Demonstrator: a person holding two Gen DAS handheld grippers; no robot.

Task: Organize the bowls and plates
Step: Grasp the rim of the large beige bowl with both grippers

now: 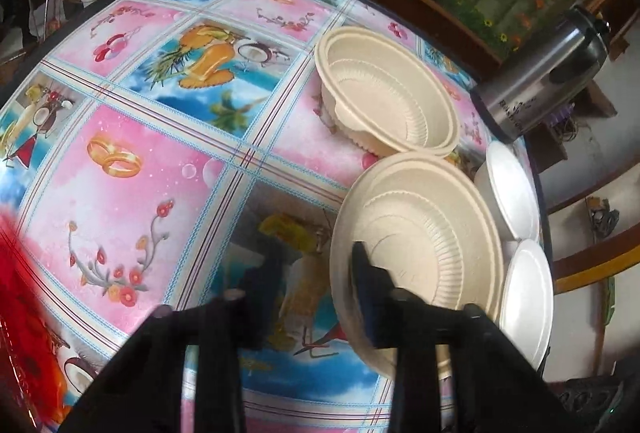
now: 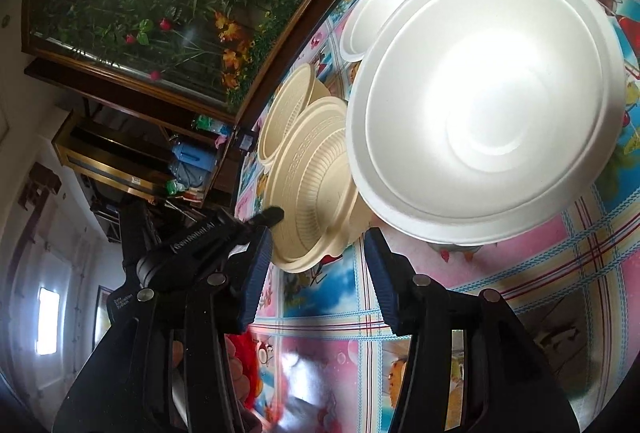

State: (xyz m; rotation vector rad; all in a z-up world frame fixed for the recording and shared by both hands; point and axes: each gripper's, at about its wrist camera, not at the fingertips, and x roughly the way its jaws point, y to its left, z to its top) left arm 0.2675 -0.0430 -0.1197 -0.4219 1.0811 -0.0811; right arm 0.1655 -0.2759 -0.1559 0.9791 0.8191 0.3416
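On a table (image 1: 132,169) covered in a bright pink-and-blue picture cloth, the left gripper (image 1: 316,273) stands open at the lower middle of its own frame. Its right finger (image 1: 366,285) lies on the inner face of a beige plate (image 1: 420,233); the left finger is blurred and sits over bare cloth, clear of the rim. Behind that plate, toward the upper right, a beige bowl (image 1: 384,93) rests nested in another of its kind.

The right wrist view shows what the left misses: the right gripper (image 2: 318,261) is open too, its blue-padded fingers (image 2: 256,273) spread at the bottom of the frame with nothing between them. A large white bowl (image 2: 488,105) fills the right half of that picture, just beyond the fingertips. A smaller white bowl (image 2: 384,5) sits behind it at upper centre. In the left view those two white pieces appear only as thin slivers along the right edge (image 1: 516,189), half hidden by the beige plate.

From the right camera, the beige plate (image 2: 308,185) and the beige bowl (image 2: 284,113) stand at centre left, with the left gripper's black tip (image 2: 272,215) touching the plate.

A steel flask (image 1: 548,69) stands at the table's far edge. A framed flower painting (image 2: 152,5) hangs behind. Something red and blurred (image 1: 24,293) crowds the left view's lower left corner.
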